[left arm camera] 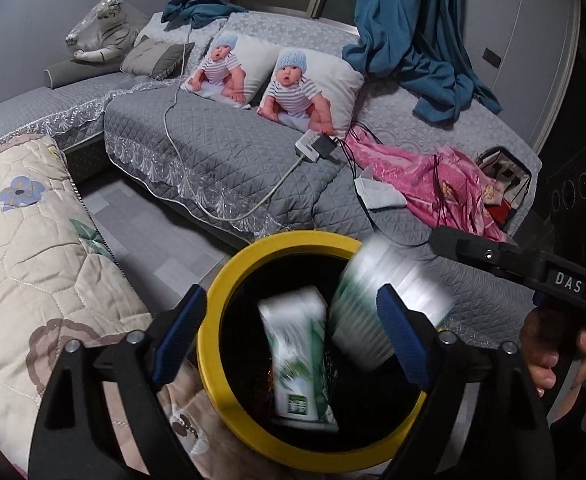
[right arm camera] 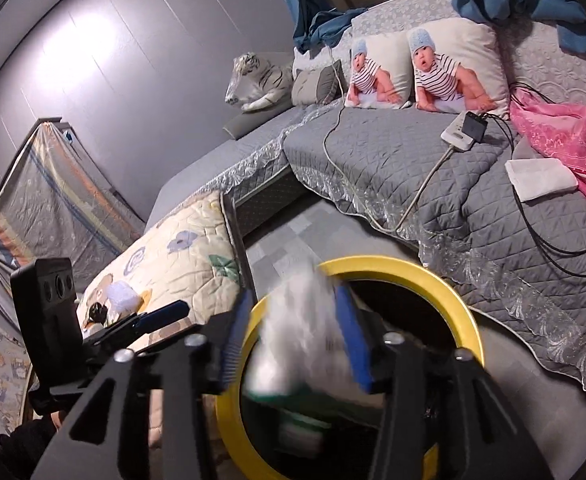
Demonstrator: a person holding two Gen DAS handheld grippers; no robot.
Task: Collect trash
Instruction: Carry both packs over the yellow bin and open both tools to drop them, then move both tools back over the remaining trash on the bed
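A bin with a yellow rim (left arm camera: 229,280) and black inside stands on the floor below both grippers; it also shows in the right wrist view (right arm camera: 465,308). A green-and-white carton (left arm camera: 297,356) is blurred inside it. A white paper cup (left arm camera: 377,300), blurred, is in the air over the bin's right rim. My left gripper (left arm camera: 293,332) is open and empty above the bin. In the right wrist view the blurred cup (right arm camera: 301,336) lies between my right gripper's (right arm camera: 297,340) spread blue pads, free of them. A white tissue (left arm camera: 377,192) lies on the sofa.
A grey quilted sofa (left arm camera: 229,148) holds two baby-print pillows (left arm camera: 313,88), a power strip (left arm camera: 313,146) with cables, pink cloth (left arm camera: 425,172) and blue cloth (left arm camera: 421,40). A floral quilt (left arm camera: 25,264) lies left of the bin. Grey tiled floor (left arm camera: 149,232) lies between.
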